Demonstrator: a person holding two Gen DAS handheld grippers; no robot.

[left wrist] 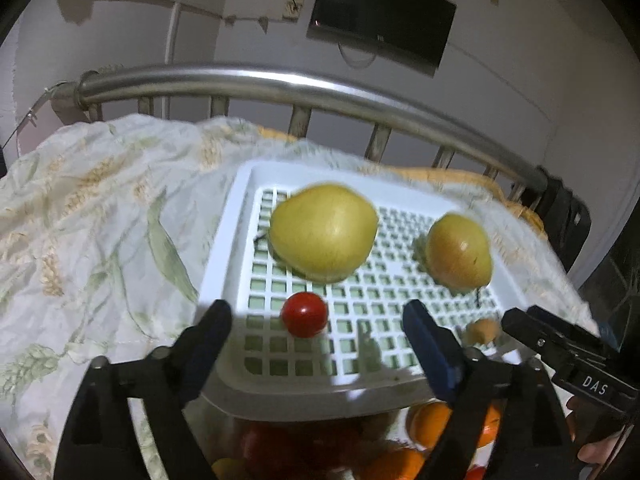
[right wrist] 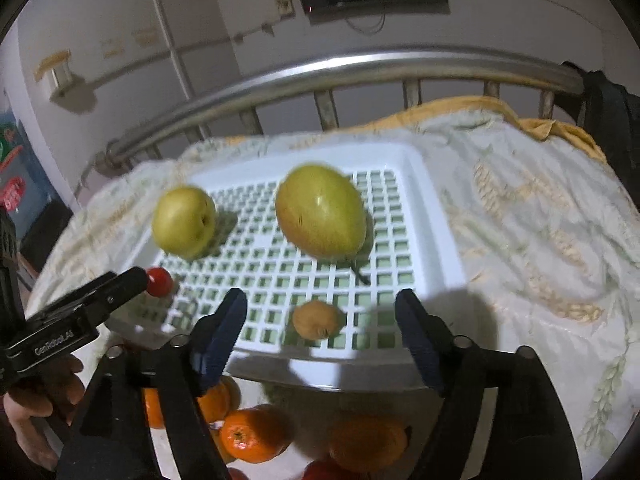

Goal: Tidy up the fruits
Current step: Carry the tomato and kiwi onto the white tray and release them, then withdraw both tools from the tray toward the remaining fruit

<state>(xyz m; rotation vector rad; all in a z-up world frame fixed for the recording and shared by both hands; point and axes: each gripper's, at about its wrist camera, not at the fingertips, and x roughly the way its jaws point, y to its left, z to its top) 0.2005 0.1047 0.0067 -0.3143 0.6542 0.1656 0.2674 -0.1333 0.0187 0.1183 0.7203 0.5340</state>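
Sitting on a wrinkled bedspread (left wrist: 100,208) printed with pale wheat ears, a white plastic tray (left wrist: 240,240) has a raised rim and a floor of small square holes. Two smooth yellow-green pears lie on the grid: the larger pear (left wrist: 324,232) toward the tray's left side in the left wrist view, the smaller pear (left wrist: 458,250), blushed orange-red, to its right with its dark stem pointing toward the near edge. A glossy round cherry tomato (left wrist: 305,314) sits near the front of the tray, and a small tan, rough-skinned fruit (right wrist: 318,319) lies near the front edge too; I cannot tell what kind it is.

Beneath the tray's near edge, oranges (right wrist: 252,434) with dimpled peel and something red lie blurred. A curved metal bed rail (left wrist: 280,84) runs behind, with a dark screen (left wrist: 382,18) on the wall.

Left gripper (left wrist: 320,320) hovers with blue-padded fingers (left wrist: 430,344) spread wide either side of the tomato, touching nothing. Right gripper (right wrist: 322,312) is likewise wide apart, framing the tan fruit, holding nothing.
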